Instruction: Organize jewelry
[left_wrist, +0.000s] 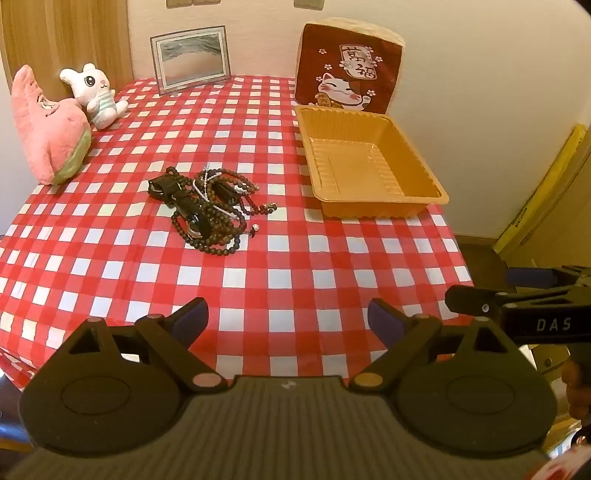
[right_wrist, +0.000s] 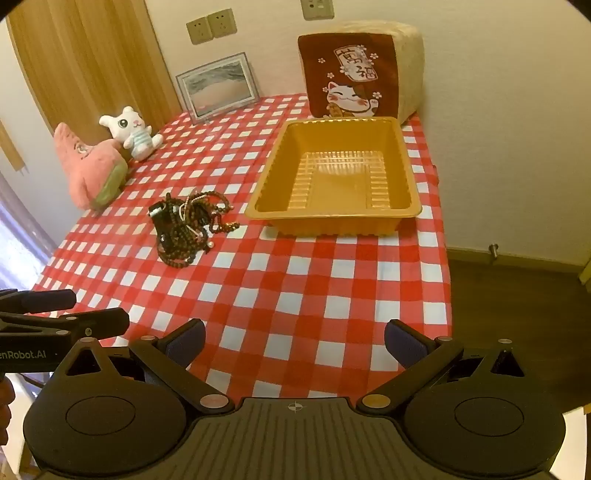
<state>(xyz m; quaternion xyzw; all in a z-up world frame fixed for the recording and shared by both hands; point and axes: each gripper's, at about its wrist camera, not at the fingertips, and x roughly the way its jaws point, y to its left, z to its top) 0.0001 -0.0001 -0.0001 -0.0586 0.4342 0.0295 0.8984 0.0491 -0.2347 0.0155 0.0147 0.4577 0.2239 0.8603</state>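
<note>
Left hand-held gripper (left_wrist: 288, 319) jaws spread wide, nothing between them, hovering over the near edge of the bench (left_wrist: 280, 280), which has a red-and-white checked cloth. Right hand-held gripper (right_wrist: 294, 341) same: jaws spread wide, empty, over the near bench edge. Each shows in the other's view, side by side at the near end, apart from each other.

Jewelry pile (left_wrist: 208, 206) is a tangle of dark bead strands, a thin white strand and a black clip-like piece, lying mid-bench. From the left hand-held gripper it sits ahead and slightly left, well apart, not touched. From the right wrist view the jewelry pile (right_wrist: 186, 227) sits ahead and off to the left, also well apart.

Orange plastic tray (left_wrist: 373, 162) sits right of the pile, near but not touching it, and has nothing in it. In the right wrist view the tray (right_wrist: 336, 218) lies ahead of the right hand-held gripper, a little right of centre.

Behind the tray: brown cushion (left_wrist: 351, 70) with a lucky-cat print, against the wall. Far left: pink plush (left_wrist: 48, 129) and white bunny plush (left_wrist: 96, 96) touching each other. Picture frame (left_wrist: 190, 59) leans at the back wall.
</note>
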